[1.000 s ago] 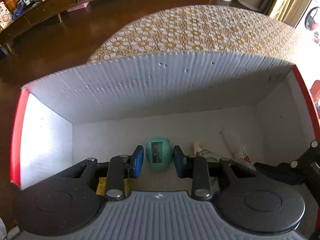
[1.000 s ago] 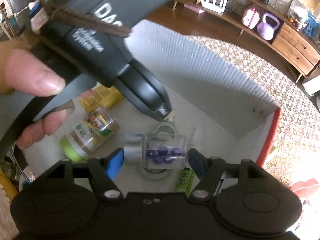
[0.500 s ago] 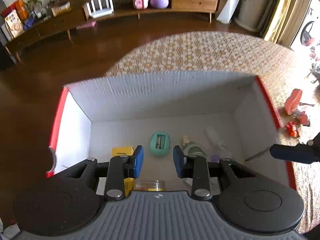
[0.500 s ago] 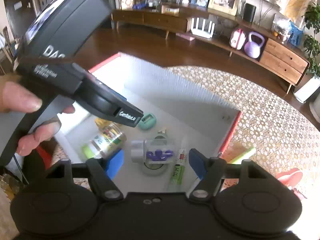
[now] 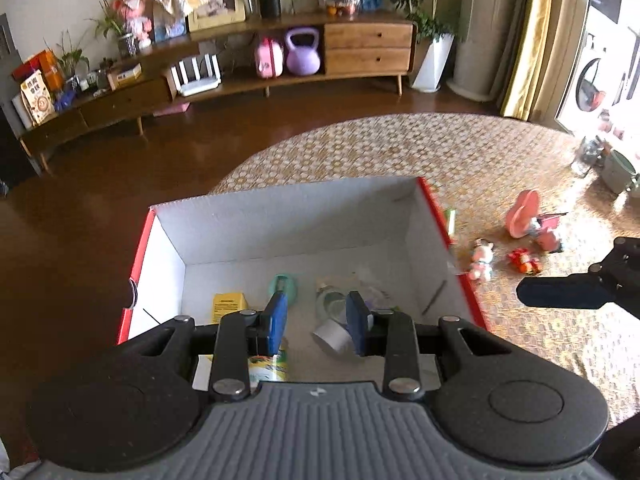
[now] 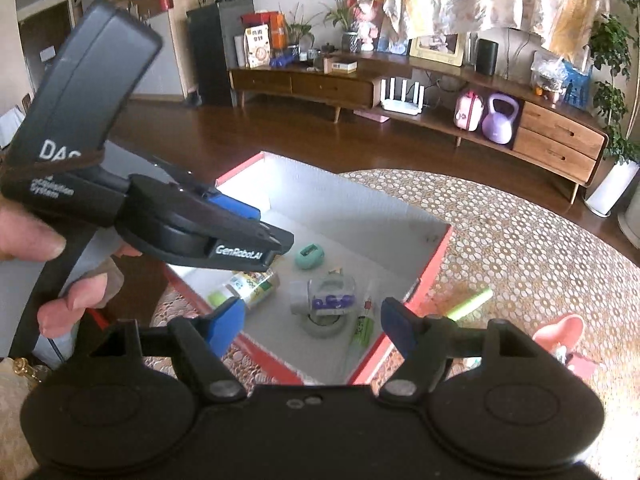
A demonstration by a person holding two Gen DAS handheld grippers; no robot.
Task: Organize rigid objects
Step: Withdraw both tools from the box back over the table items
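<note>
A white box with red edges stands on the patterned table. In it lie a teal sharpener, a yellow packet, a clear jar with purple pieces on a tape roll, a green tube and a green-capped bottle. My left gripper hovers above the box's near side, its blue pads narrowly apart and holding nothing. My right gripper hangs over the box's near corner; its jaws are opening and nothing is between them.
Outside the box on the table lie a green stick, a pink toy and two small figures. A hand holds the left gripper's handle. A low wooden sideboard runs along the far wall beyond dark floor.
Both grippers have risen up and back out of the box, so the whole box and the room now show. The right jaws stand slightly wider.
</note>
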